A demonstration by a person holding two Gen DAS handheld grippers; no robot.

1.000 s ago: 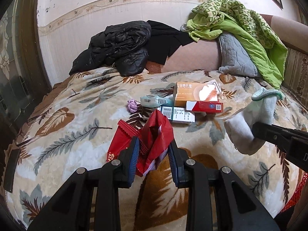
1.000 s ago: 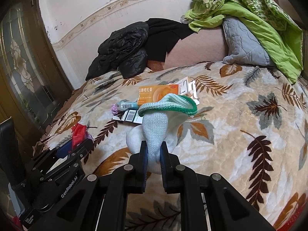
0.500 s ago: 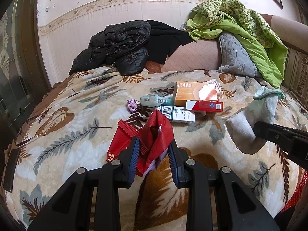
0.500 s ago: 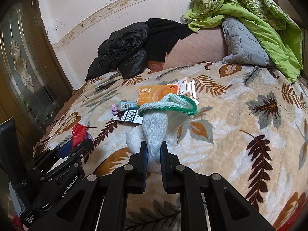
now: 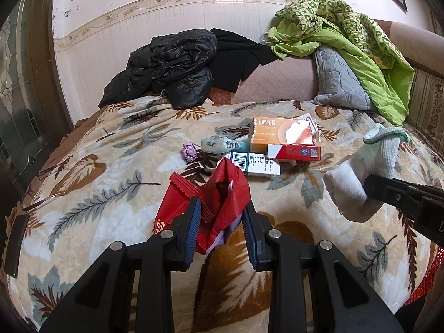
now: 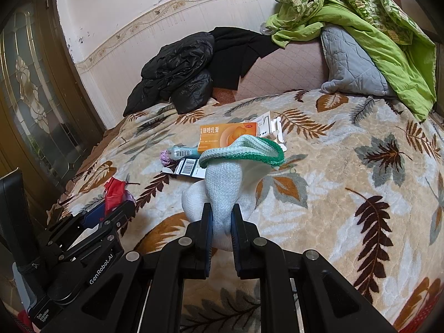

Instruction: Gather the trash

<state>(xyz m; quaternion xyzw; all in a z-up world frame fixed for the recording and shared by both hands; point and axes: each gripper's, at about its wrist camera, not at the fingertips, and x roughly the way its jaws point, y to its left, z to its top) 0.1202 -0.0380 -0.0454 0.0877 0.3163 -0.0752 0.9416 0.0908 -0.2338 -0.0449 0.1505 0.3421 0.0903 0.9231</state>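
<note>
Over the leaf-print blanket [image 5: 111, 216] the left gripper [image 5: 222, 222] pinches a red plastic bag [image 5: 222, 194] while the right gripper [image 6: 221, 222] clamps a white sock [image 6: 222, 188], so bagging it looks next.

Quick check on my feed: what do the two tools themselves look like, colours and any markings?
Both tools are matte black with angular, cut-out finger arms and silver round bolt heads. The left tool has blue ribbed pads. Seen from the right tool, its body carries white "GenRobot.AI" lettering. No cables or sleeves are visible.
</note>
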